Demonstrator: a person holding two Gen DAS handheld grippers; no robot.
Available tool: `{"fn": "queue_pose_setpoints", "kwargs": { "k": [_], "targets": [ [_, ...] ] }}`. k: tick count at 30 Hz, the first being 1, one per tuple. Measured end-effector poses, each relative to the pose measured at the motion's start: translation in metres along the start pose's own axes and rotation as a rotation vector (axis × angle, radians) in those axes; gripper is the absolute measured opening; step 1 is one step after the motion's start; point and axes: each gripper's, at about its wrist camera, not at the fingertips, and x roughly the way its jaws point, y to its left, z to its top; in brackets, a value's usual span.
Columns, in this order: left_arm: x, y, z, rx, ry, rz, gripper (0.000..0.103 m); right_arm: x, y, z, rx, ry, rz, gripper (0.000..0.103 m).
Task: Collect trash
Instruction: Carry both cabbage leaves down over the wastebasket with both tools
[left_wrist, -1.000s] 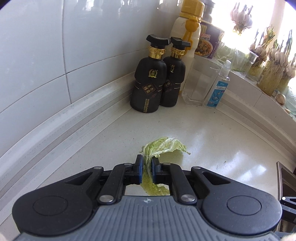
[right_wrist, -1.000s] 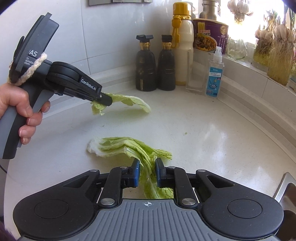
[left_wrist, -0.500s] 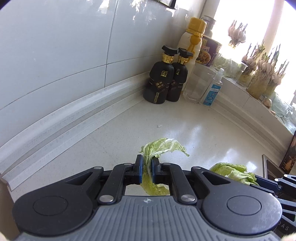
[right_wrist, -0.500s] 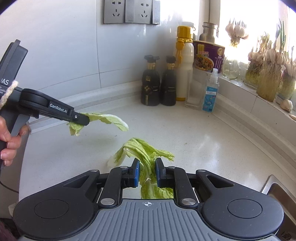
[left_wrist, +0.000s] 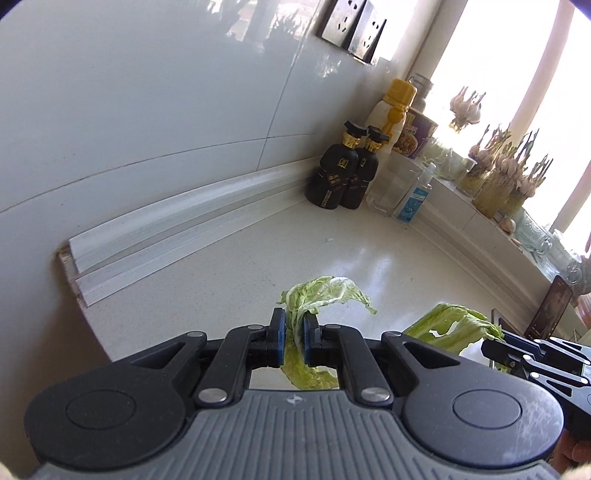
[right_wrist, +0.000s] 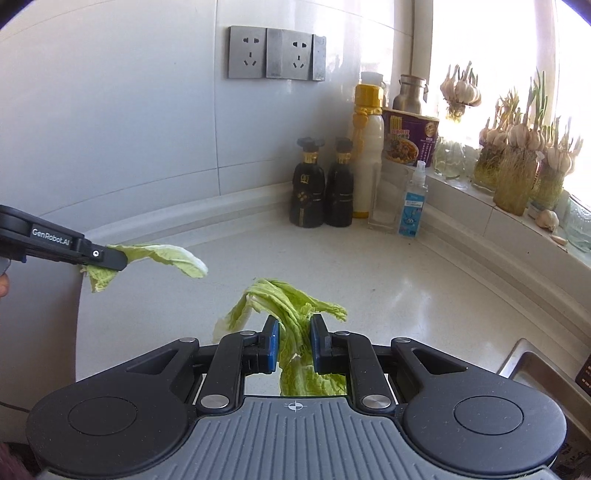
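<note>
Each gripper carries a limp green cabbage leaf above the white counter. My left gripper (left_wrist: 293, 332) is shut on a small cabbage leaf (left_wrist: 325, 295), which curls forward past the blue pads. In the right wrist view that left gripper (right_wrist: 118, 258) comes in from the left edge with its leaf (right_wrist: 166, 254) drooping to the right. My right gripper (right_wrist: 293, 339) is shut on a larger, crumpled cabbage leaf (right_wrist: 284, 299) that hangs clear of the counter. In the left wrist view the right gripper (left_wrist: 491, 347) shows at the right edge with that larger leaf (left_wrist: 450, 325).
Two black bottles (right_wrist: 321, 188), a tall yellow-capped bottle (right_wrist: 365, 155), a clear glass and a small spray bottle (right_wrist: 413, 203) stand in the back corner. Garlic jars (right_wrist: 517, 173) line the window sill. A sink rim (right_wrist: 521, 358) lies at the right. The counter's left end (left_wrist: 85, 295) drops off.
Both grippers have risen and drawn back from the corner, each keeping its leaf. The larger leaf has lifted off the counter. The left gripper has shifted left, toward the counter's end.
</note>
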Motion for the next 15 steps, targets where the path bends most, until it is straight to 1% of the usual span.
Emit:
{"fn": "queue_pose_setpoints", "kwargs": {
  "k": [7,15],
  "targets": [
    [-0.031,0.024,-0.02,-0.05,-0.005,0.031,0.008,-0.023,0.009,0.001,-0.013,-0.017,0.0,0.016],
    [-0.065,0.057,-0.046,-0.163,-0.015,0.064,0.008,-0.043,0.036,-0.002,-0.055,-0.031,0.035,0.016]
  ]
}}
